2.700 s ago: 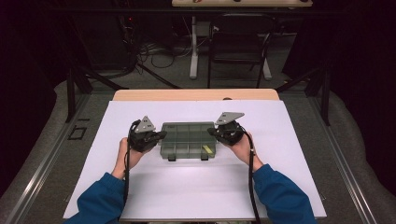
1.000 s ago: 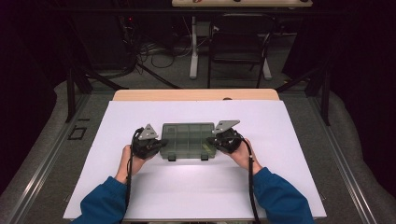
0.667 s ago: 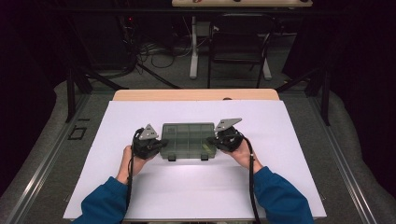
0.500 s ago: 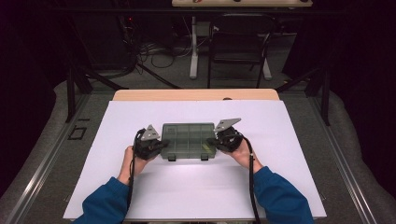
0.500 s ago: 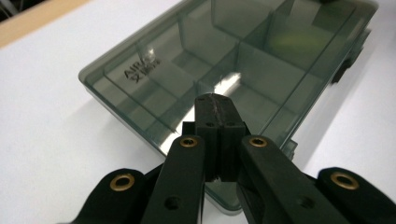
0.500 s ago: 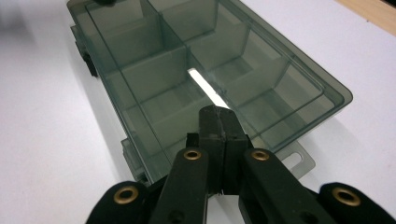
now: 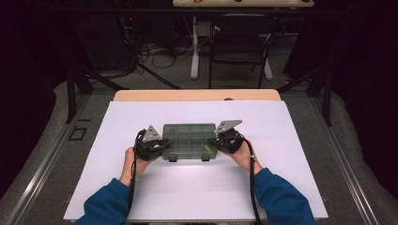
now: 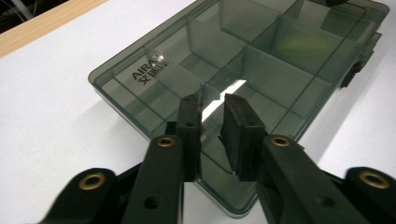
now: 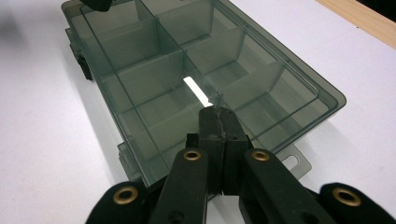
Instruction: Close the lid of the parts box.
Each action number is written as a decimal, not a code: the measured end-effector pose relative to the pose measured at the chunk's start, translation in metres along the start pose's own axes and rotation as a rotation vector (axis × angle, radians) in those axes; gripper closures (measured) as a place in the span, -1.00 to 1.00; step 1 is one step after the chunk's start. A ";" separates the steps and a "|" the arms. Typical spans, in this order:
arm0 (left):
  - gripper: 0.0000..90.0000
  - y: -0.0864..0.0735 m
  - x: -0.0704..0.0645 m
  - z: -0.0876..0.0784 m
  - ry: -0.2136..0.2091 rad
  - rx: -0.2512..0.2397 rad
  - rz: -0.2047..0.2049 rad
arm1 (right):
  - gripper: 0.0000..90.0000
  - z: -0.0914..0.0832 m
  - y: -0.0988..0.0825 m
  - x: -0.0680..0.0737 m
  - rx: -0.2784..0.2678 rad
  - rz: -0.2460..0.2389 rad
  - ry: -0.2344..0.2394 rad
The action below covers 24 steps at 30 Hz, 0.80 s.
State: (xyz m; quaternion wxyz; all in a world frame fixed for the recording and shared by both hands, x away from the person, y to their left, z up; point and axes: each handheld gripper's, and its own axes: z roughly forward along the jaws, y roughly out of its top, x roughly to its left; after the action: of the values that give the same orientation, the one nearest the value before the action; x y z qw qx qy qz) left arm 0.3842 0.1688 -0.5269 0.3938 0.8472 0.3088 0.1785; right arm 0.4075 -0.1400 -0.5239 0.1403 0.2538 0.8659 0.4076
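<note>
A smoky translucent plastic organiser box (image 7: pixel 189 140) with a shut lid and several compartments lies flat on the white table top. My left gripper (image 7: pixel 162 146) is at its left end. In the left gripper view the jaws (image 8: pixel 212 105) stand a little apart over the box's (image 8: pixel 261 60) end wall; they have just been opening and nothing is between them. My right gripper (image 7: pixel 215 143) is at the box's right end. Its jaws (image 9: pixel 218 112) are pressed together, tips over the lid (image 9: pixel 187 60) near the edge. Whether they touch it I cannot tell.
The white sheet (image 7: pixel 197 187) covers the table, and a wooden strip (image 7: pixel 197 95) shows at its far edge. Two dark latches (image 7: pixel 187 159) sit on the box's near side. Beyond the table stand a chair (image 7: pixel 239 47) and floor cables.
Since the oldest frame both grippers dropped from a raised, tilted pose to the box's two ends. Over the last second the left one edged slightly toward the box. The box has not moved.
</note>
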 end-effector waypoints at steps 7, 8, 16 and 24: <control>-0.16 0.002 -0.001 -0.001 0.016 0.003 -0.032 | 0.76 -0.005 0.002 0.001 -0.023 -0.001 -0.019; -0.23 0.002 -0.002 -0.002 0.023 -0.001 -0.032 | 0.65 -0.005 0.002 0.001 -0.024 -0.002 -0.018; -0.69 0.005 -0.005 -0.013 0.034 -0.010 -0.023 | -0.45 -0.016 0.000 0.000 -0.006 0.036 -0.021; -1.00 -0.001 -0.013 -0.030 0.053 0.002 -0.020 | -0.86 -0.045 -0.006 0.001 -0.018 0.053 -0.041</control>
State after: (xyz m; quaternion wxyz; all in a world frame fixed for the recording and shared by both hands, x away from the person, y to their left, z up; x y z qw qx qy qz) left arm 0.3578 0.1778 -0.5093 0.3862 0.8395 0.3277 0.1968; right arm 0.3844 -0.1708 -0.5006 0.1496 0.2835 0.8521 0.4137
